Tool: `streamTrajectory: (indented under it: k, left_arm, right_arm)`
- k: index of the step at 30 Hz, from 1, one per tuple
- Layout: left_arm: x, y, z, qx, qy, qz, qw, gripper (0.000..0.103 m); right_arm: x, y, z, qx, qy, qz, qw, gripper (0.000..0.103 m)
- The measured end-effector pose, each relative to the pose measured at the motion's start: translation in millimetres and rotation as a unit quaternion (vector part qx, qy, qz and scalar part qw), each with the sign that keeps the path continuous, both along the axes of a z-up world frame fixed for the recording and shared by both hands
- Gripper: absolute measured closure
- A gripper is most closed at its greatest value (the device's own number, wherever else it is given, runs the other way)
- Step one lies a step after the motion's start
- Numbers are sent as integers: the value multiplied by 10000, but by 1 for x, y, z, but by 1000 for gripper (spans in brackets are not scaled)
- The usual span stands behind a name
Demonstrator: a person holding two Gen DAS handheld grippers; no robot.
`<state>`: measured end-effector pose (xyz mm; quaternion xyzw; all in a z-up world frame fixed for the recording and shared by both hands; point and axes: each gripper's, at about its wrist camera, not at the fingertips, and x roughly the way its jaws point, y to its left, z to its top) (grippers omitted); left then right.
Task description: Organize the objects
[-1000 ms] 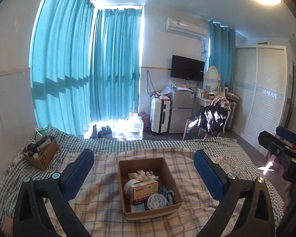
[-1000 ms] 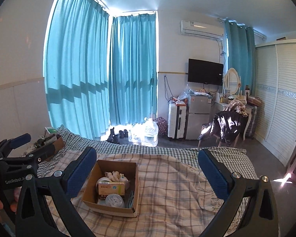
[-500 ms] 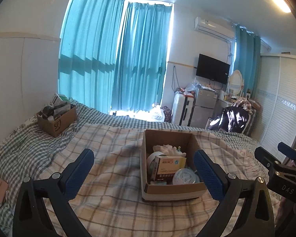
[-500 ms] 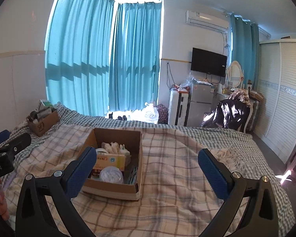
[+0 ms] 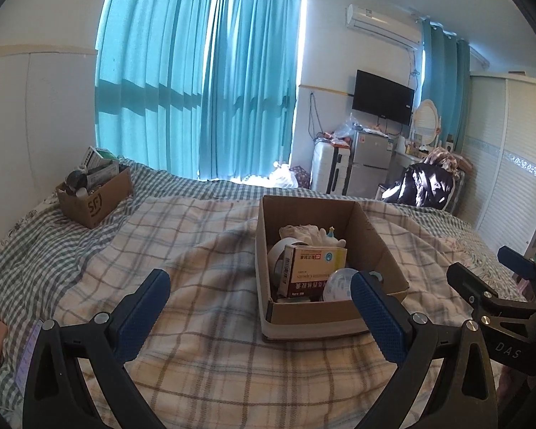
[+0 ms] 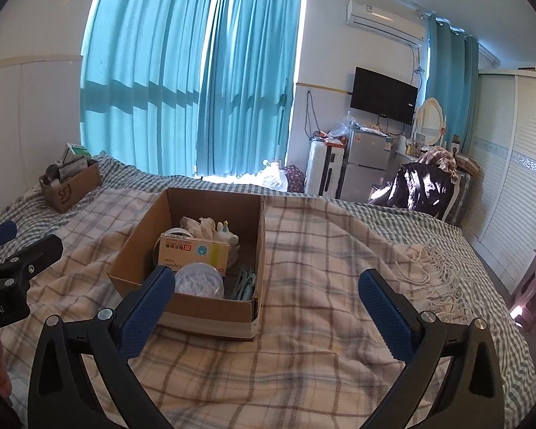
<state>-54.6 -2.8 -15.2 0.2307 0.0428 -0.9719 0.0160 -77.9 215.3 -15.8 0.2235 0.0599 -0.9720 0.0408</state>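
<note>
An open cardboard box (image 5: 375, 239) (image 6: 139, 250) sits on the plaid blanket in the middle of the bed. It holds a medicine carton (image 5: 312, 268) (image 6: 193, 252), a tape roll (image 5: 280, 250), a clear round lid (image 6: 198, 280), a white toy (image 6: 227, 236) and crumpled white cloth. My left gripper (image 5: 259, 307) is open and empty, low over the blanket just left of the box. My right gripper (image 6: 268, 298) is open and empty, in front of the box's right corner. Each gripper shows at the edge of the other's view.
A second cardboard box (image 5: 96, 196) (image 6: 69, 189) full of small items stands at the bed's far left by the wall. Beyond the bed are teal curtains, a suitcase (image 6: 321, 171), a small fridge (image 6: 366, 161), a chair with a dark jacket (image 6: 425, 186) and a wardrobe at right.
Both grippers have come down and closer to the bed, so the central box looks larger and nearer. Both stay open and empty.
</note>
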Motion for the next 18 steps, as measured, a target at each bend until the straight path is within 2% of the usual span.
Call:
streamTrajectory:
  k: [7,18]
  left_arm:
    - [0,0,-1,100,-75,26,9999,0]
    - [-3,2,-6,38,-145,8,9999,0]
  right_arm:
    - [4,1,7,-44,95,8,9999,0]
    - [1,1,4,-69,19,-7,10000,0]
